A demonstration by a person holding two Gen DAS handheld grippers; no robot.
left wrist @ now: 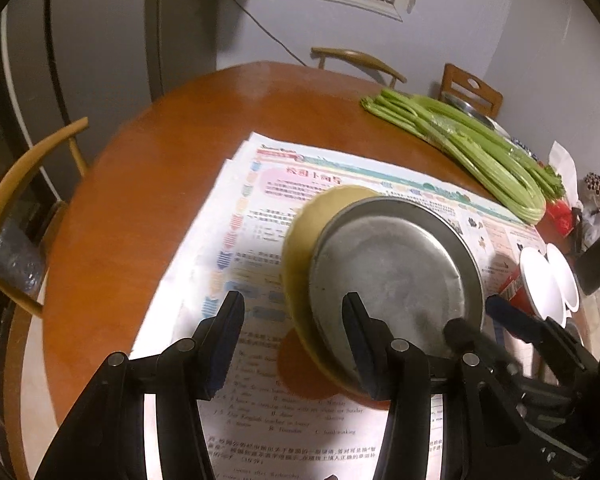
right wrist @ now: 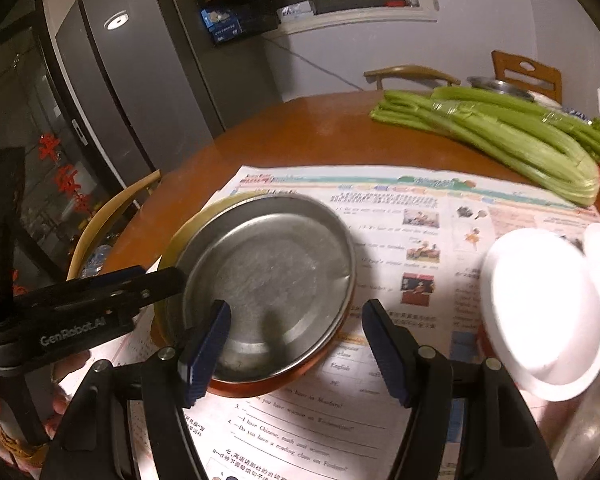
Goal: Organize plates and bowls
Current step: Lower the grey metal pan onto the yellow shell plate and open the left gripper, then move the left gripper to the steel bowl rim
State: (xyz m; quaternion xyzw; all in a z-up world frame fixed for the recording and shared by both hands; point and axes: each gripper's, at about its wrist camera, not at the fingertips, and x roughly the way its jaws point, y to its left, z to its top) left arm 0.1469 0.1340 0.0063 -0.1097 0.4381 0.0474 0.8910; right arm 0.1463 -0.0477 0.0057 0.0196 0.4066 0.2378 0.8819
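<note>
While open, the right gripper [right wrist: 296, 344] straddles the metal plate [right wrist: 272, 272].

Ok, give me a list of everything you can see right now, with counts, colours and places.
metal plate: one, grey, stacked on the other plates
yellow plate: one, under the metal plate
orange plate: one, bottom of the stack
white bowls: two, white inside, right of the stack
newspaper: a few sheets, white with print, under the stack
celery: one bunch, green, far right of table
table: one, brown, round
chairs: three, wooden, around the table
fridge: one, grey, far left
left hand-held gripper: open, over the stack's near edge
right hand-held gripper: open, empty
</note>
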